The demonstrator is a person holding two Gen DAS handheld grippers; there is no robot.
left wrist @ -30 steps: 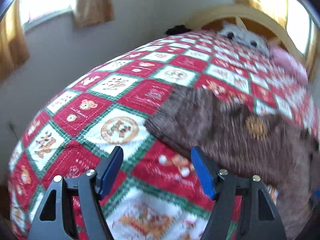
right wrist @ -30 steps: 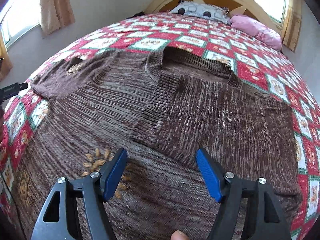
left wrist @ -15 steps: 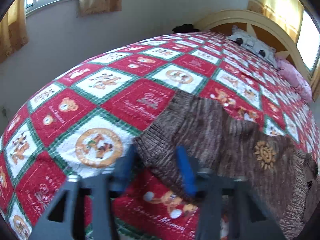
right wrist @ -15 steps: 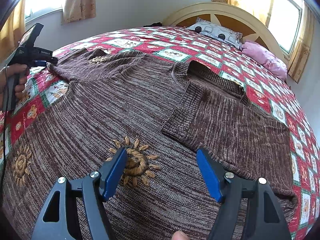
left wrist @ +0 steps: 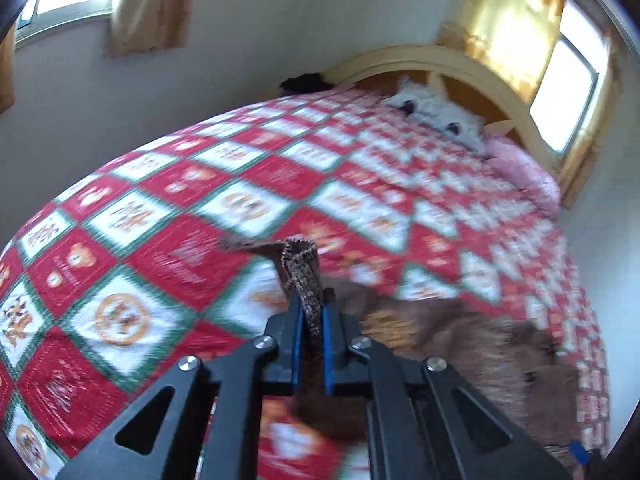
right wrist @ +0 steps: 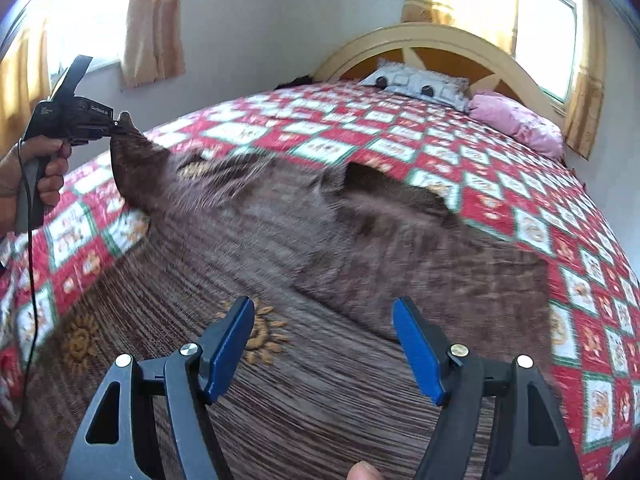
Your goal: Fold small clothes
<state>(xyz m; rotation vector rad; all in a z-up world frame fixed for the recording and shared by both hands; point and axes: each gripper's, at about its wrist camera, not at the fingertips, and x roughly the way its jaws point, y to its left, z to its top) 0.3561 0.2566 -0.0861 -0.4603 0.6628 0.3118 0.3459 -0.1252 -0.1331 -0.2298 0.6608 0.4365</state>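
Observation:
A brown knitted sweater with orange sun motifs lies spread on the bed; its right sleeve is folded across the chest. My left gripper is shut on the cuff of the left sleeve and holds it lifted above the quilt. In the right wrist view the left gripper shows at the far left with the sleeve hanging from it. My right gripper is open and empty, hovering over the sweater's lower body.
The bed is covered by a red, white and green patchwork quilt. A grey-white pillow and a pink pillow lie by the wooden headboard. Curtained windows flank the bed.
My left gripper closed on the sleeve cuff and lifted it off the quilt. My right gripper stayed open and drew back a little over the sweater.

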